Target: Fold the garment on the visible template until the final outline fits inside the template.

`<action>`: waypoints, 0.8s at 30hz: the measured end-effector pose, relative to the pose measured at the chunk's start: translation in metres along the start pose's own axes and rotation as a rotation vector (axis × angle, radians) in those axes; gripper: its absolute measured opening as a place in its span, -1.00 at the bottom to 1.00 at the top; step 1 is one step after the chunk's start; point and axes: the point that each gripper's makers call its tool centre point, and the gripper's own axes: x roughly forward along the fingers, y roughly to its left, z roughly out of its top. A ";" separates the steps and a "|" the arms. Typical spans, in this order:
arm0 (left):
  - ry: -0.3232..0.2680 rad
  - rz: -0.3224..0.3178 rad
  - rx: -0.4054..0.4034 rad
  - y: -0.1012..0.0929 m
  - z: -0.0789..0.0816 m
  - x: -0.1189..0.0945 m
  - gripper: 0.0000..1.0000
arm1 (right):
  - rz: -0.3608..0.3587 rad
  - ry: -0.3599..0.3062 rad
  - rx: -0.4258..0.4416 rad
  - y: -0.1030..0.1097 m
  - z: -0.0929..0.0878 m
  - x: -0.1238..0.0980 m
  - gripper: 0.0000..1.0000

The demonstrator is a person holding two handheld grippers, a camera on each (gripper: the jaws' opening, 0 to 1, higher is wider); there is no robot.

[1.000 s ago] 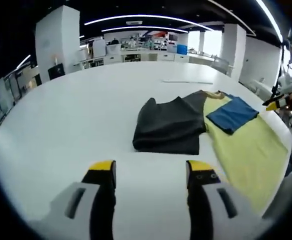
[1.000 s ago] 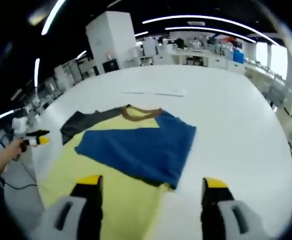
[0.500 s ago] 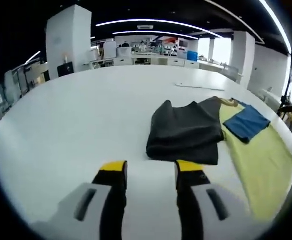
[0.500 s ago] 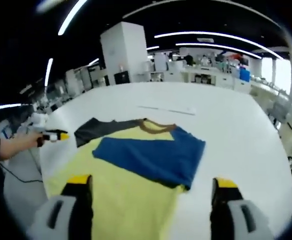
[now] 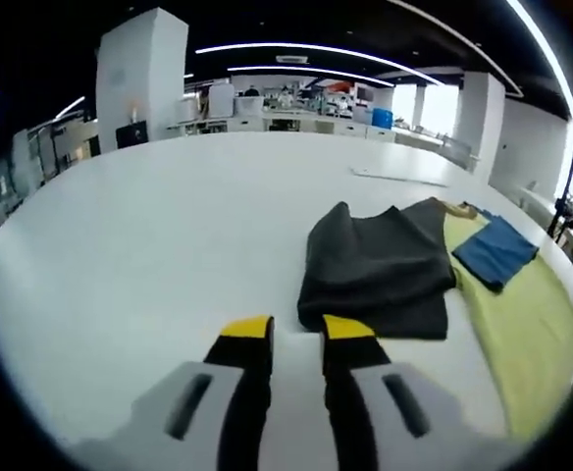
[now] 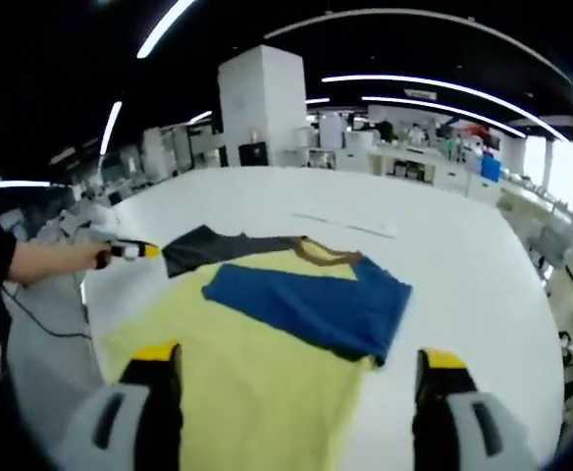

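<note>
A dark grey garment point(image 5: 380, 270) lies folded in a thick bundle on the white table point(image 5: 149, 226), just ahead and right of my left gripper point(image 5: 297, 330). Its yellow-tipped jaws stand a narrow gap apart with nothing between them. To the right lies a yellow garment point(image 5: 512, 314), spread flat, with a folded blue garment point(image 5: 495, 250) on it. My right gripper point(image 6: 298, 361) hovers wide open over the yellow garment point(image 6: 247, 373), with the blue one point(image 6: 311, 299) ahead. A brown collar point(image 6: 326, 253) and a corner of the grey garment point(image 6: 203, 250) show behind. The left gripper point(image 6: 141, 251) enters from the left in a hand.
A thin white strip point(image 5: 399, 177) lies on the table beyond the garments, also seen in the right gripper view point(image 6: 345, 224). A cable point(image 6: 41, 329) hangs by the person's sleeve at the left. Desks and pillars stand far behind the table's round edge.
The left gripper's jaws have drawn much closer together, and that view has moved nearer to the grey garment. The right gripper's jaws stay wide; its view has pulled back a little.
</note>
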 end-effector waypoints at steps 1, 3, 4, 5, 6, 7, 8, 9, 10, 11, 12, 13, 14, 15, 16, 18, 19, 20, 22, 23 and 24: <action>0.001 -0.001 -0.002 -0.001 0.001 0.001 -0.74 | 0.011 -0.001 0.000 0.002 -0.001 -0.003 1.00; 0.004 -0.006 -0.002 -0.001 0.000 0.005 -0.81 | 0.019 -0.003 -0.004 0.004 -0.001 -0.006 1.00; 0.015 -0.005 0.004 -0.002 -0.002 0.005 -0.84 | 0.023 -0.004 -0.013 0.006 -0.001 -0.008 1.00; 0.025 -0.002 0.012 -0.003 -0.004 0.005 -0.87 | 0.026 -0.003 -0.018 0.006 -0.002 -0.009 1.00; 0.026 -0.001 0.026 0.000 -0.004 0.006 -0.89 | 0.028 0.003 -0.023 0.007 -0.003 -0.011 1.00; 0.028 -0.001 0.021 0.002 -0.005 0.006 -0.92 | 0.026 0.004 -0.027 0.008 -0.003 -0.011 1.00; 0.024 -0.004 0.010 0.000 -0.004 0.006 -0.96 | 0.023 0.006 -0.034 0.008 -0.004 -0.012 1.00; 0.022 -0.009 0.000 -0.001 -0.003 0.006 -1.00 | 0.022 0.008 -0.036 0.007 -0.005 -0.012 1.00; 0.024 -0.004 -0.010 -0.001 -0.003 0.007 -1.00 | 0.020 0.009 -0.036 0.006 -0.005 -0.013 1.00; 0.025 -0.003 -0.011 0.000 -0.003 0.007 -1.00 | 0.017 0.010 -0.033 0.007 -0.006 -0.013 1.00; 0.028 -0.002 -0.012 0.000 -0.003 0.007 -1.00 | 0.016 0.012 -0.030 0.007 -0.006 -0.014 1.00; 0.029 0.000 -0.011 0.000 -0.003 0.007 -1.00 | 0.015 0.011 -0.028 0.007 -0.006 -0.014 1.00; 0.031 0.000 -0.009 -0.001 -0.003 0.007 -1.00 | 0.014 0.009 -0.027 0.006 -0.006 -0.014 1.00; 0.032 0.004 -0.007 -0.001 -0.003 0.007 -1.00 | 0.013 0.009 -0.026 0.006 -0.007 -0.014 1.00; 0.034 0.008 -0.004 -0.001 -0.004 0.006 -1.00 | 0.014 0.009 -0.027 0.006 -0.007 -0.015 1.00; 0.038 0.013 -0.001 -0.004 -0.007 0.003 -1.00 | 0.011 0.015 -0.026 0.007 -0.008 -0.015 1.00; 0.040 0.014 -0.002 -0.005 -0.008 0.002 -1.00 | 0.007 0.013 -0.029 0.006 -0.008 -0.016 1.00; 0.041 0.015 -0.008 -0.005 -0.009 0.001 -1.00 | 0.007 0.013 -0.030 0.006 -0.009 -0.016 1.00; 0.049 0.014 -0.035 -0.006 -0.012 -0.004 -1.00 | 0.003 0.017 -0.027 0.005 -0.010 -0.017 1.00; 0.047 0.016 -0.038 -0.007 -0.013 -0.007 -1.00 | 0.003 0.016 -0.027 0.005 -0.010 -0.017 1.00; 0.045 0.018 -0.042 -0.007 -0.013 -0.007 -1.00 | 0.002 0.015 -0.025 0.005 -0.009 -0.017 1.00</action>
